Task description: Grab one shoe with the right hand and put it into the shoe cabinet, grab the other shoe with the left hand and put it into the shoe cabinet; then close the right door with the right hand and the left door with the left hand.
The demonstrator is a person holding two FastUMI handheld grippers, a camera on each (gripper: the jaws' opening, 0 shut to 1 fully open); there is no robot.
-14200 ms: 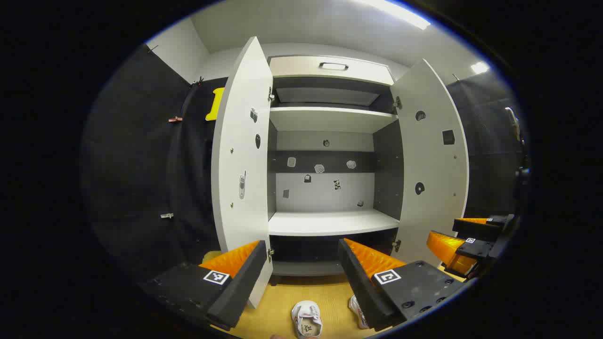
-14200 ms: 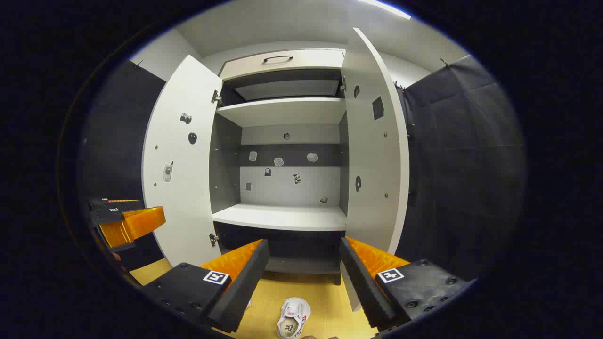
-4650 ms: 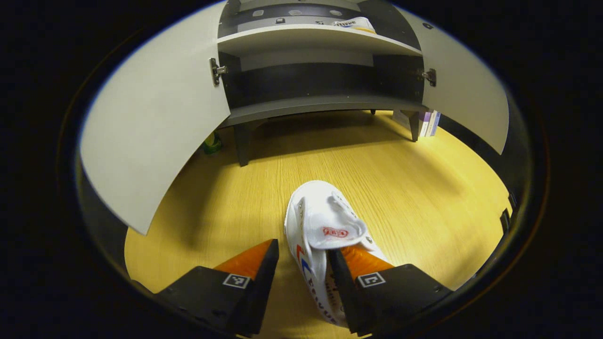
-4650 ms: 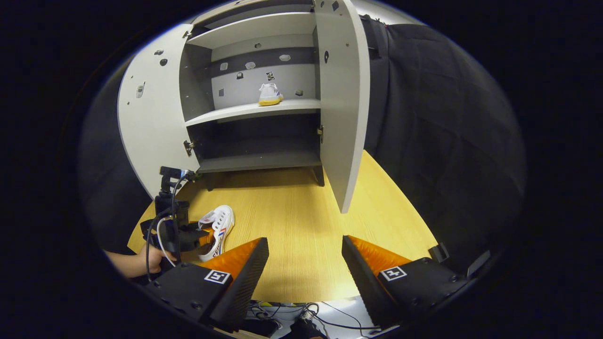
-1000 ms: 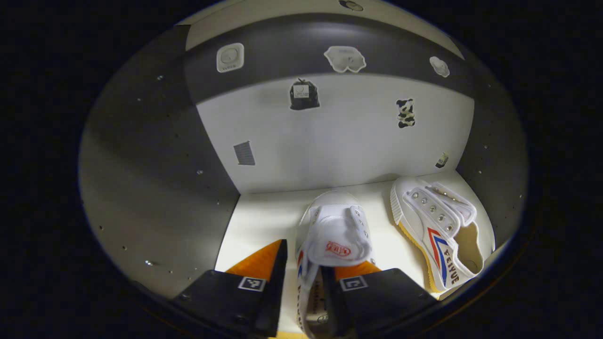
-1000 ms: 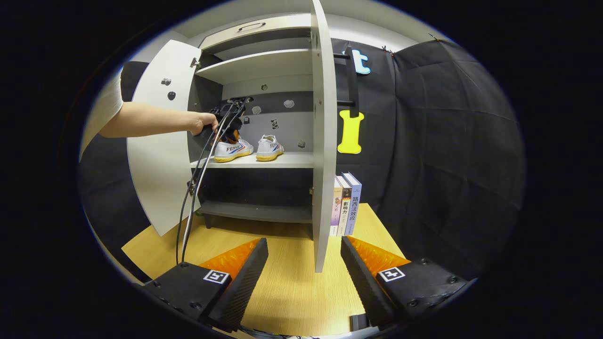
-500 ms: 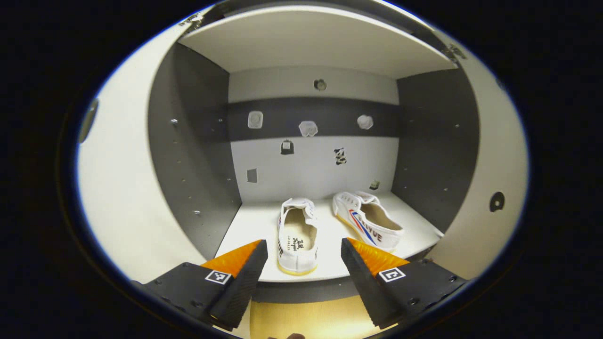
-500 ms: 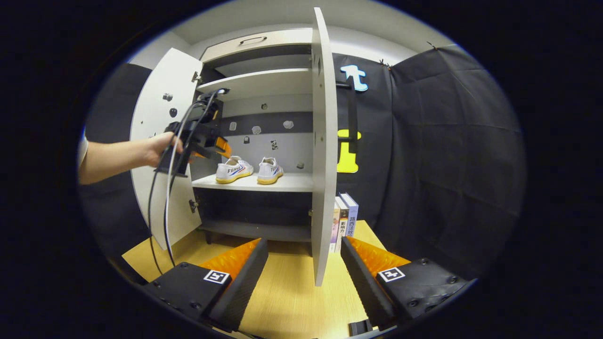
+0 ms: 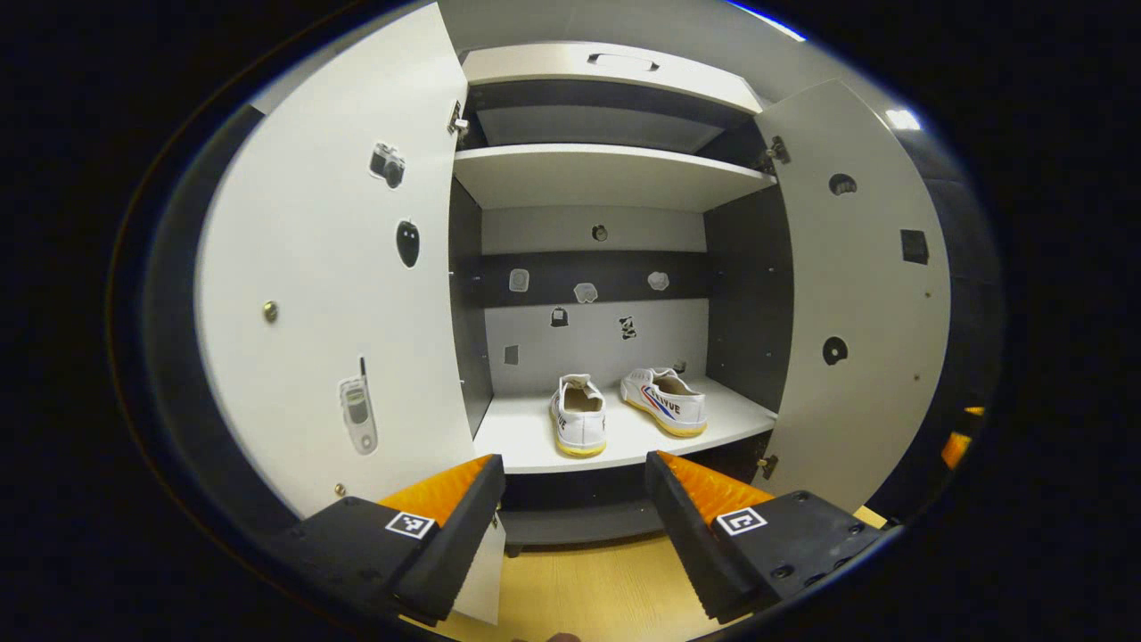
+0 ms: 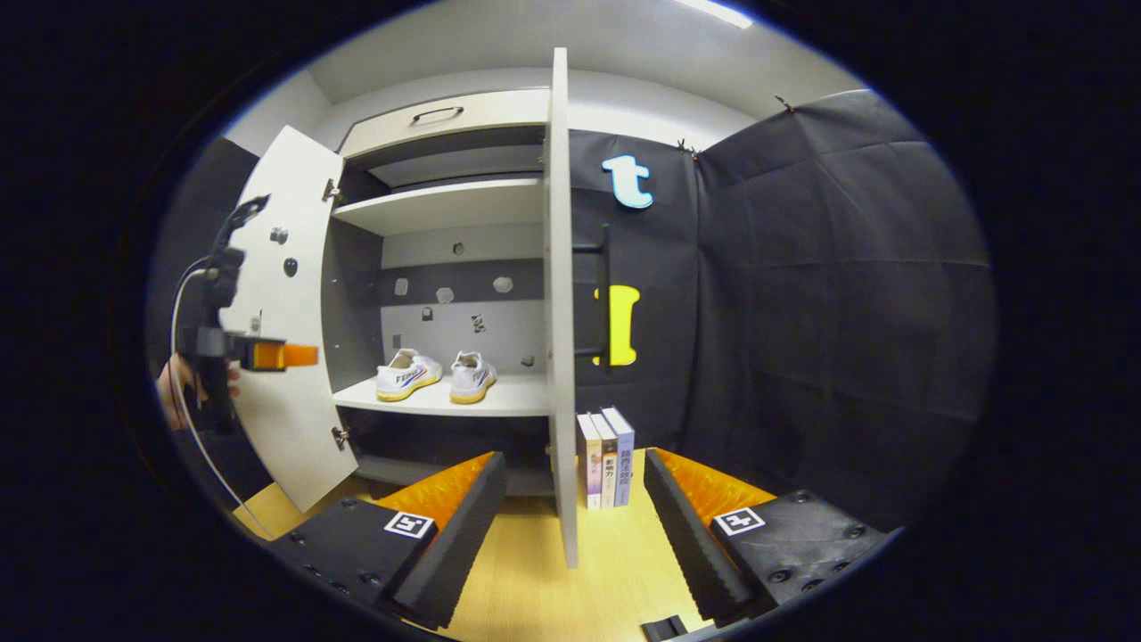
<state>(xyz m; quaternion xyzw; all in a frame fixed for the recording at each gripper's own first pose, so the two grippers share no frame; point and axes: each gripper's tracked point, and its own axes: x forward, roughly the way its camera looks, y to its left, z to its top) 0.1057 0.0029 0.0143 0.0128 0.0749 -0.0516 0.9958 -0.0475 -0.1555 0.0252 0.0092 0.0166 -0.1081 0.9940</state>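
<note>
The left gripper [image 9: 575, 486] has its jaws wide apart and empty, pointed at the open cabinet [image 9: 615, 174]. The right gripper [image 10: 575, 486] is likewise spread and empty, with the edge of the right door [image 10: 560, 303] standing between its jaws. Both shoes [image 9: 579, 415] [image 9: 664, 401] sit side by side on the middle shelf [image 9: 526, 441], heels outward, so the placing looks done; what remains is shutting the right door, then the left door [image 9: 330, 285]. The shoes are soft white canvas with yellowish rubber soles. The doors are flat, smooth white panels dotted with small stickers; the floor [image 10: 535, 571] is pale wood grain.
</note>
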